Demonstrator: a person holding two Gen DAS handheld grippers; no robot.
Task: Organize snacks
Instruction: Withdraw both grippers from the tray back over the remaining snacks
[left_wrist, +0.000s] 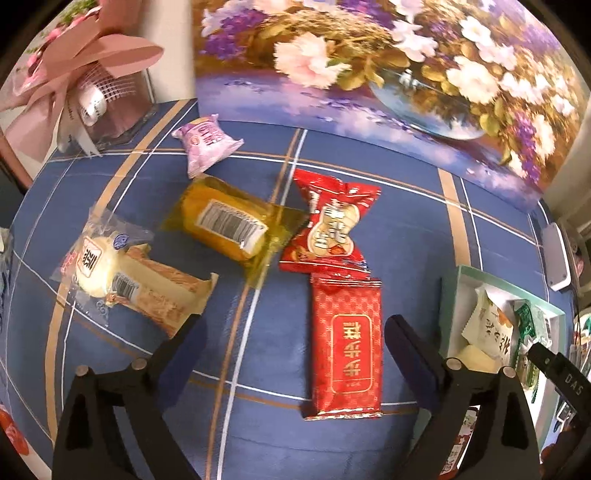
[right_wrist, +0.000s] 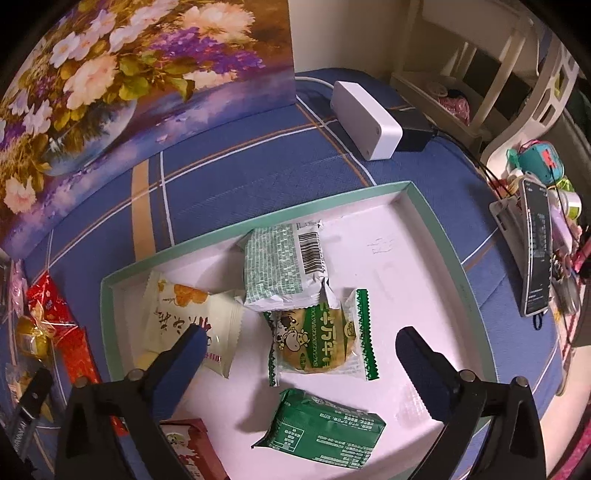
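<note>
My left gripper (left_wrist: 295, 334) is open and empty above the blue cloth, with a long red snack pack (left_wrist: 345, 350) between its fingers. Beyond lie a red twisted-end pack (left_wrist: 330, 225), a yellow cake with a barcode (left_wrist: 229, 221), a beige wafer pack (left_wrist: 162, 295) under a white round cake (left_wrist: 96, 266), and a purple pack (left_wrist: 207, 144). My right gripper (right_wrist: 299, 338) is open and empty over the green-rimmed white tray (right_wrist: 424, 236), which holds a cow-print cookie pack (right_wrist: 317, 339), a pale green pack (right_wrist: 284, 269), a cream pack (right_wrist: 184, 321), a dark green pack (right_wrist: 325, 428) and a red pack (right_wrist: 188, 443).
A flower painting (left_wrist: 388, 74) stands along the back. A pink gift bouquet (left_wrist: 74, 74) is at the far left. A white box (right_wrist: 365, 118) with a black adapter, a phone on a stand (right_wrist: 535, 247) and shelves with clutter are right of the tray.
</note>
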